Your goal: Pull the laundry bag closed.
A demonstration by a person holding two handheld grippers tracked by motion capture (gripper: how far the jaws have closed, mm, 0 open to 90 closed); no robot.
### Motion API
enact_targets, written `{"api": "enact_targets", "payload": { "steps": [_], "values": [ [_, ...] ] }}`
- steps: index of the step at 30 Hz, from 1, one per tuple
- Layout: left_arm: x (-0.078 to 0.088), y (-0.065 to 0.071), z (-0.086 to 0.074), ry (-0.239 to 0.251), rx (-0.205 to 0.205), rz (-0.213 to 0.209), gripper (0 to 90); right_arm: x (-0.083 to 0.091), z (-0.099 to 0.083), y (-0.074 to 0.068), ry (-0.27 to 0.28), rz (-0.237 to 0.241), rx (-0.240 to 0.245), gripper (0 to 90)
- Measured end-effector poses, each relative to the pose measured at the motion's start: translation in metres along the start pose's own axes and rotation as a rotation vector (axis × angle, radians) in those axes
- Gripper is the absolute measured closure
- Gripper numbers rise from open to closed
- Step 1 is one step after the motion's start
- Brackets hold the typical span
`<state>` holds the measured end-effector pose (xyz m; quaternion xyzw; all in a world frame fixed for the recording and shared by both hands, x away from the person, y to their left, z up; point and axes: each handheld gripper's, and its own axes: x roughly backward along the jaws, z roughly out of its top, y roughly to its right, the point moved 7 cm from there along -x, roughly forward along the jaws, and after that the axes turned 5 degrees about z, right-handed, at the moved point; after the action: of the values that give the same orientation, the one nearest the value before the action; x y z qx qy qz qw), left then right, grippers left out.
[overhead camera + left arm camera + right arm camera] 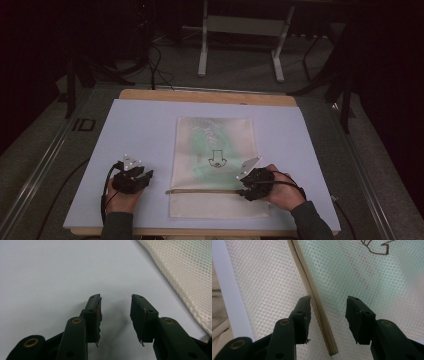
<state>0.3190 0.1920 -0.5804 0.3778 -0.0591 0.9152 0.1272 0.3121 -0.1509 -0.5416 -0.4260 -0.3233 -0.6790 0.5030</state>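
— Where does the mesh bag (pixel 215 165) lie?

— Flat at the middle of the bench (pixel 145 130), on its pale sheet. A green patch shows through the mesh, and a small dark drawing (pixel 217 159) sits near the centre. The tan zipper strip (pixel 202 191) runs across the bag toward its 6 o'clock end.

— And the right gripper (pixel 248 188)?

— At about 5 o'clock on the bag, over the strip's right end. In the right gripper view its fingers (pixel 302 312) stand wide, the strip (pixel 317 302) passing between them — touched or not, I cannot quite tell.

— The left gripper (pixel 145 179)?

— At 8 o'clock, on bare sheet just beside the bag's left edge. Its fingers (pixel 93 312) are parted and empty; the bag (pixel 185 277) lies off at 2 o'clock in the left gripper view.
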Motion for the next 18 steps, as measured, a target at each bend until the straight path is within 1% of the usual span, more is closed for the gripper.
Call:
{"api": "enact_targets", "payload": {
  "steps": [12,18],
  "values": [
    [0.0,0.0,0.0,-0.001,-0.004,-0.003,59.7,-0.003,0.008,-0.004,-0.003,0.013,0.026,54.3],
    [0.0,0.001,0.0,-0.002,-0.005,-0.004,59.7,-0.007,0.011,-0.007,-0.007,0.023,0.032,53.5]
  ]
}}
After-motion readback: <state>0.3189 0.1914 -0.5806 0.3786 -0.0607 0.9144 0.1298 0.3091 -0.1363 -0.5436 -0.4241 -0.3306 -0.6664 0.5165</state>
